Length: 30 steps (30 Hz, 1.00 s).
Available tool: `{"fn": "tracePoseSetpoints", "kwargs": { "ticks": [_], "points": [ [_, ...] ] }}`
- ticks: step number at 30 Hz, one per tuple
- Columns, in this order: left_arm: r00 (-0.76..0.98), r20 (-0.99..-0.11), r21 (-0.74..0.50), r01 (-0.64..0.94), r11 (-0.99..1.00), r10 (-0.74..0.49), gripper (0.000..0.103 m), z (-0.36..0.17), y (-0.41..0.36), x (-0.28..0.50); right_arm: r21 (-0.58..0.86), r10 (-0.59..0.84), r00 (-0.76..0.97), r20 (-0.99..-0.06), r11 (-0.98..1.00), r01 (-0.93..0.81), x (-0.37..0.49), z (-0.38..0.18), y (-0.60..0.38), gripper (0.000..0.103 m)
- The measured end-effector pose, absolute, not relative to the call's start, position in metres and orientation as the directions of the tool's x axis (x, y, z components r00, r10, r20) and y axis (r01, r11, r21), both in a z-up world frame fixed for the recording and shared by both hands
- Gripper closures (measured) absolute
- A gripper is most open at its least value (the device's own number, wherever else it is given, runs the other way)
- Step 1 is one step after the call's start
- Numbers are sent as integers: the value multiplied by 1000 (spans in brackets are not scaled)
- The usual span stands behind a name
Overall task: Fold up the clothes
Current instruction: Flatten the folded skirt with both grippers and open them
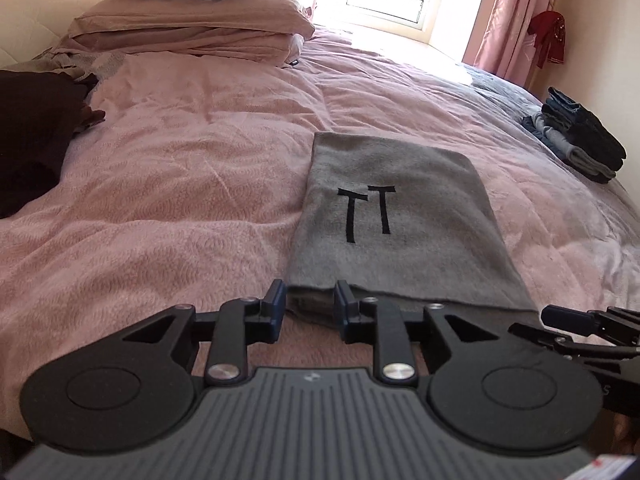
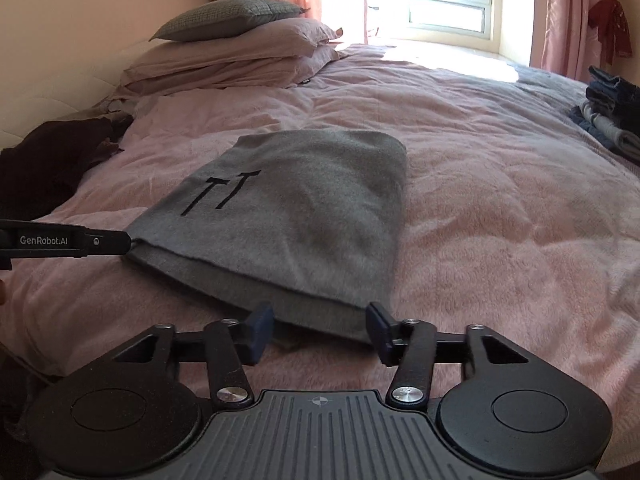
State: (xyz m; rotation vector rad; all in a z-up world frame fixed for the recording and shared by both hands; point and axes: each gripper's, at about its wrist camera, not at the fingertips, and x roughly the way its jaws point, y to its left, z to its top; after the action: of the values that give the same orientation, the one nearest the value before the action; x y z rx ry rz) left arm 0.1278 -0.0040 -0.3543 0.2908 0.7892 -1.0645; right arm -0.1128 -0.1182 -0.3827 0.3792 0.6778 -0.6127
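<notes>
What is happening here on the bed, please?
A person with a claw in each hand is folding clothes on a pink bed. A grey garment marked "TT" lies folded in the middle. The right claw is open at its near edge, gripping nothing. The left claw stands slightly apart at the near left corner. Folded clothes are stacked at the right.

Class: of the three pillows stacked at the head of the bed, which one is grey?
The top pillow, small and grey; the two larger pillows beneath it are pink.
</notes>
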Motion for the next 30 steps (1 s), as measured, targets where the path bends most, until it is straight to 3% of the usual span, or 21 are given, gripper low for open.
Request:
{"fn": "tracePoseSetpoints", "kwargs": {
  "ticks": [1,3,4,18,30],
  "points": [
    [252,-701,-145,866,479,-667,79,-350,0,123,150,-395,624,-674,754,640,-119,-381,-114,48],
    [260,-702,-123,872,473,-663,64,-343,8,112,184,-378,627,-681,740,647,-128,-379,-107,45],
    [266,-706,-108,876,470,-657,62,-341,12,105,200,-371,626,-686,731,652,-133,-379,-103,45],
    [189,-729,-108,918,383,-658,53,-333,37,54,246,-348,613,-709,693,677,-170,-379,-82,45],
    [155,-705,-177,907,383,-693,48,-337,30,88,297,-347,626,-699,655,695,-176,-380,-107,45]
  ]
}}
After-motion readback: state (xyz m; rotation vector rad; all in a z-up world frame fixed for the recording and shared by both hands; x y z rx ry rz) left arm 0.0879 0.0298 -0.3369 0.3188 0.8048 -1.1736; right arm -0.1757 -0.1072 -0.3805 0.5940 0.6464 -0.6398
